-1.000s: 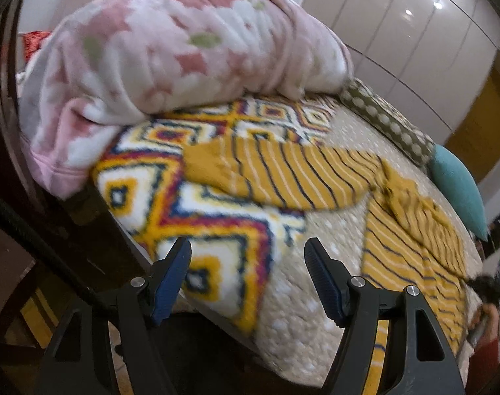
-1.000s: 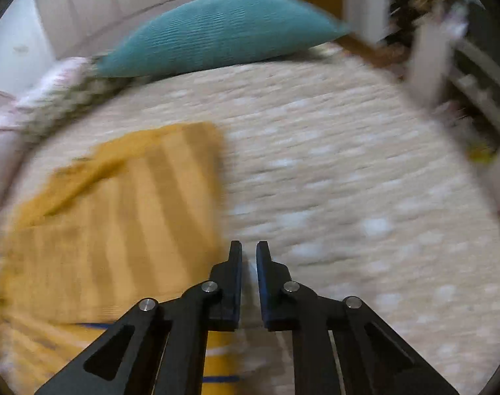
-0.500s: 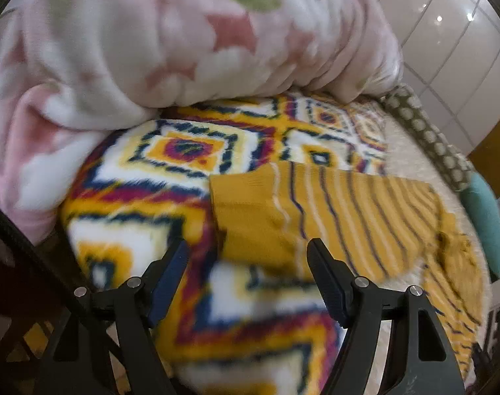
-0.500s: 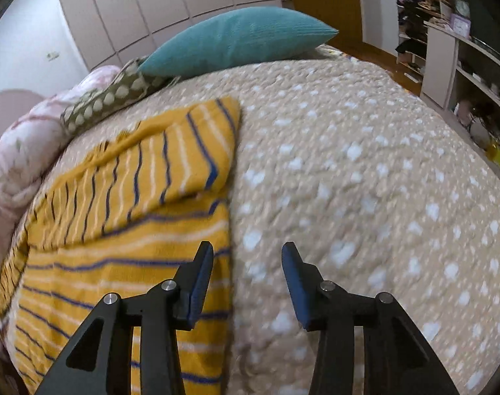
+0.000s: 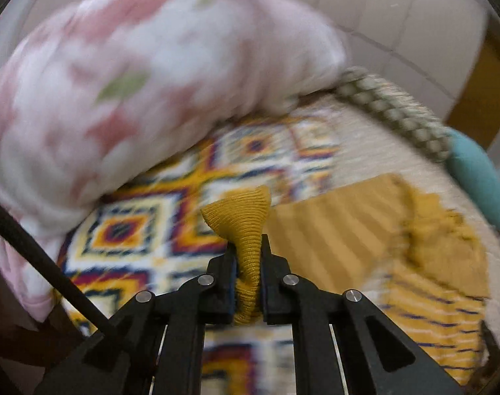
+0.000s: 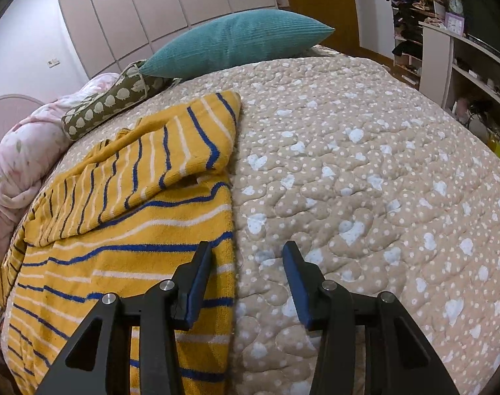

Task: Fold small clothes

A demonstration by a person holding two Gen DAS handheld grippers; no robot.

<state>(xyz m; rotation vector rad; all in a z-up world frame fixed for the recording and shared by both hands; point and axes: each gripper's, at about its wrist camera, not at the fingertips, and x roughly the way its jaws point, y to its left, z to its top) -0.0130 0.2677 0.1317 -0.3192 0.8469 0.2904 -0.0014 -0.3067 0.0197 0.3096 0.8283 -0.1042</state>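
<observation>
A yellow sweater with blue and white stripes [image 6: 125,230] lies spread on the bed, one sleeve [image 6: 184,141] folded across its body. My left gripper [image 5: 246,247] is shut on the ribbed cuff of the other sleeve [image 5: 243,217], held above the patterned blanket; the sweater's body [image 5: 414,263] lies to the right, blurred. My right gripper [image 6: 246,256] is open and empty, low over the sweater's right edge and the beige quilt [image 6: 365,197].
A pink floral duvet [image 5: 135,82] is piled at the left. A geometric patterned blanket [image 5: 144,227] lies under the cuff. A spotted olive cushion [image 6: 115,105] and teal pillow [image 6: 237,46] lie at the bed's far edge. Shelves [image 6: 463,59] stand to the right.
My left gripper has closed on the sleeve cuff and lifted it. My right gripper has opened wider and stays by the sweater's right edge.
</observation>
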